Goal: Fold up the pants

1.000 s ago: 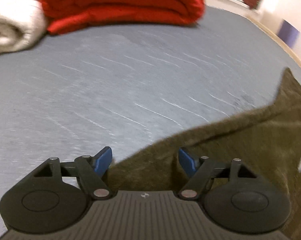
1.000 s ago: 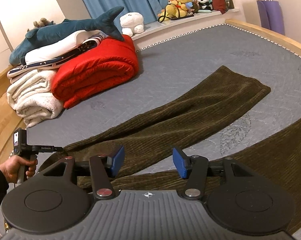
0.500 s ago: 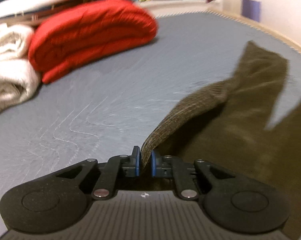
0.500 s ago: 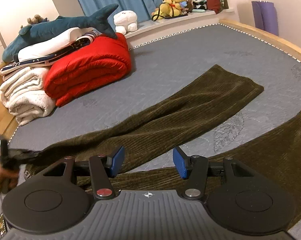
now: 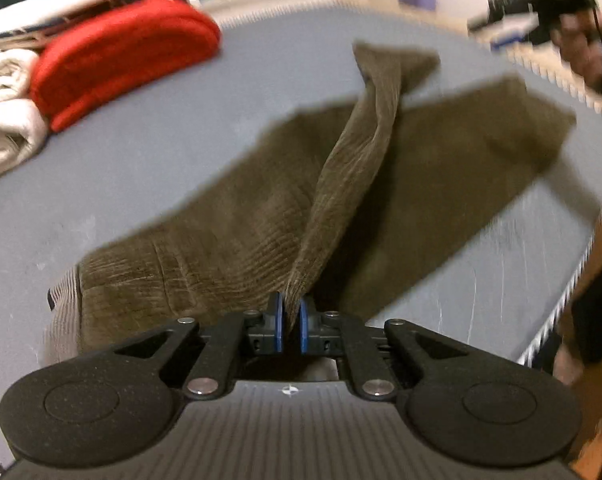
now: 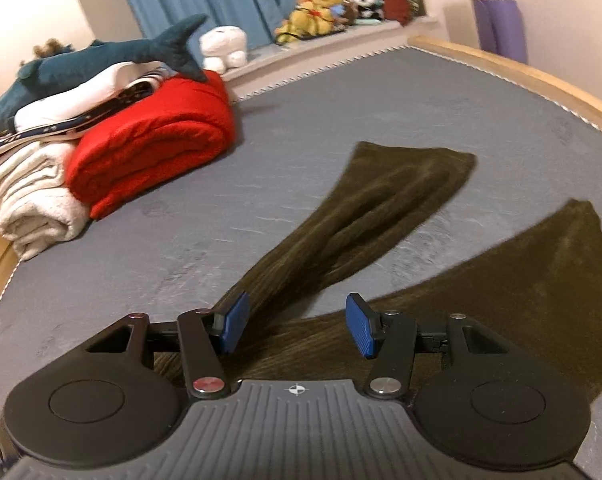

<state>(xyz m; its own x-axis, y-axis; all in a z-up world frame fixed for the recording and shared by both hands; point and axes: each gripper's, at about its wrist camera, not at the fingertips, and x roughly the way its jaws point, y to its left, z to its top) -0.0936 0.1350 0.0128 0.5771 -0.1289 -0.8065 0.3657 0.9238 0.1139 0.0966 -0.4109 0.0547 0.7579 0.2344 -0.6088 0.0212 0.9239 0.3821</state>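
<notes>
Dark olive corduroy pants (image 5: 229, 240) lie spread on the grey bed. My left gripper (image 5: 289, 326) is shut on the edge of one pant leg and holds it lifted, so the cloth rises in a taut ridge (image 5: 353, 164) over the rest of the pants. In the right wrist view the two legs (image 6: 365, 216) fan out ahead. My right gripper (image 6: 297, 326) is open and empty, just above the pants near their upper part. It also shows blurred in the left wrist view (image 5: 541, 4), held in a hand.
A red folded blanket (image 6: 153, 148), white towels (image 6: 29, 196) and a blue shark plush (image 6: 101, 60) are stacked at the bed's far left. Plush toys (image 6: 325, 0) sit on the sill. The wooden bed frame (image 6: 521, 76) runs along the right edge.
My left gripper closed on the pant leg edge, then lifted and carried it across over the other leg. The right gripper stayed open and moved in lower over the pants.
</notes>
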